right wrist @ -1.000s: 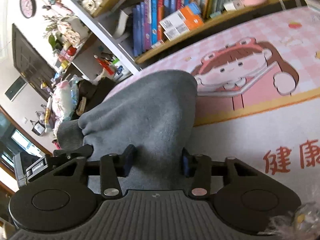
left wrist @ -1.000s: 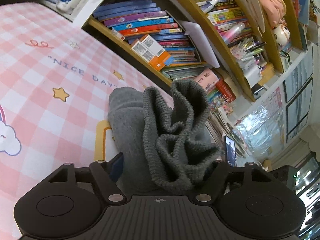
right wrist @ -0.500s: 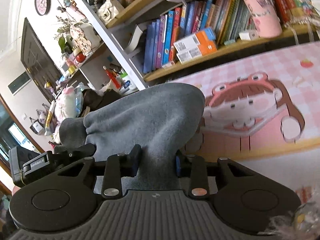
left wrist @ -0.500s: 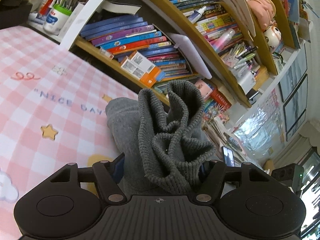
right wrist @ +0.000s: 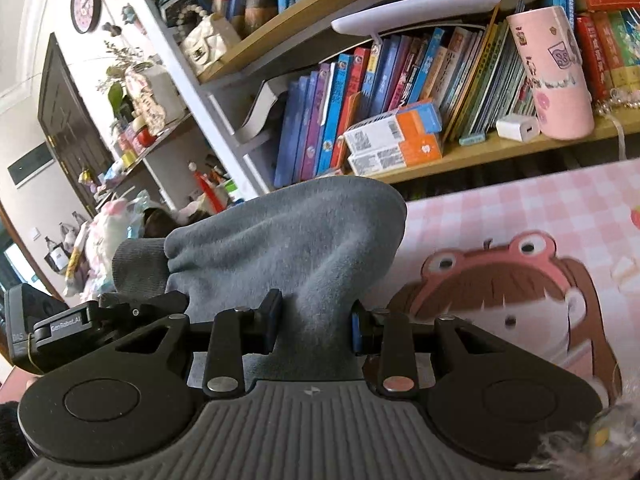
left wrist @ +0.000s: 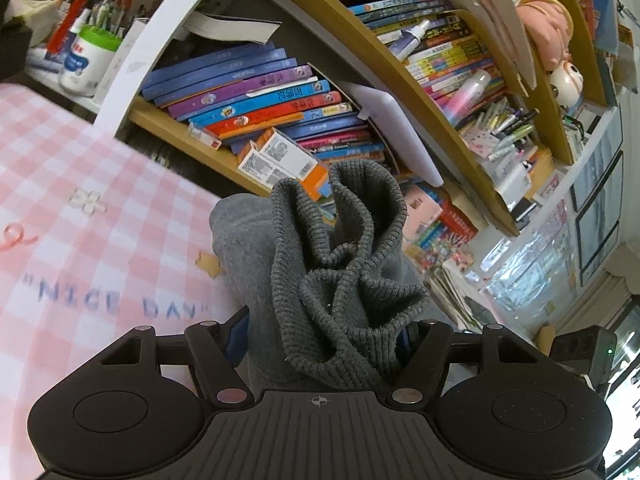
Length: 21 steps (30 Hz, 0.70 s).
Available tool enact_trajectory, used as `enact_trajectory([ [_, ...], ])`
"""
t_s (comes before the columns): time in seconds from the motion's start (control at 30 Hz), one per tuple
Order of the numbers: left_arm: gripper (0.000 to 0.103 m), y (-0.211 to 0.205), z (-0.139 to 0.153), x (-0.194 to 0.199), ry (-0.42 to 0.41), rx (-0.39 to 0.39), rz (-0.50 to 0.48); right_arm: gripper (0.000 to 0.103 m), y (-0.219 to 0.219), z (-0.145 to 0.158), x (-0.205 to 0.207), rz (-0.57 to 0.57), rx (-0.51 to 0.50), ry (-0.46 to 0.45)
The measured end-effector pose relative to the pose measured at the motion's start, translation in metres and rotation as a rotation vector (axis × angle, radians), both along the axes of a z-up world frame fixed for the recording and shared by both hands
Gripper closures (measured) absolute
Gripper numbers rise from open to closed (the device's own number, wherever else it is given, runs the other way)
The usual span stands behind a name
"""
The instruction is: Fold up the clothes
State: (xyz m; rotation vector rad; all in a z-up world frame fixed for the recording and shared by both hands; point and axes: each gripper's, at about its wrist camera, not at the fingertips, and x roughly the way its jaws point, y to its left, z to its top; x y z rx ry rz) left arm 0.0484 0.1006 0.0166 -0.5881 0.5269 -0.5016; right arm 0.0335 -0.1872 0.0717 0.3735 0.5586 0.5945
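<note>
Sweater, grey, ribbed hem bunched

Soft daylight fills the room, glaring white at the window. Fisheye bends the shelves. The pink bench cloth smears with motion blur.

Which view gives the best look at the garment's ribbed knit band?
The left wrist view: the ribbed band bunches up front and centre between the left gripper fingers, every rib sharp. The right wrist view shows mostly smooth grey fleece, with only a sliver of ribbing at the left.
</note>
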Motion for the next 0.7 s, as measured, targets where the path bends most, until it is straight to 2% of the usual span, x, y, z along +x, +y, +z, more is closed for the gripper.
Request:
enact_trajectory([
  [0.37,0.037,-0.01,-0.014,0.102,-0.009,0.004,-0.035,0.073,-0.01,-0.01,0.087,-0.079,0.029,0.009],
  [0.7,0.037,-0.027,-0.027,0.165,-0.01,-0.029,-0.034,0.073,-0.027,-0.029,0.145,-0.131,0.053,0.048],
])
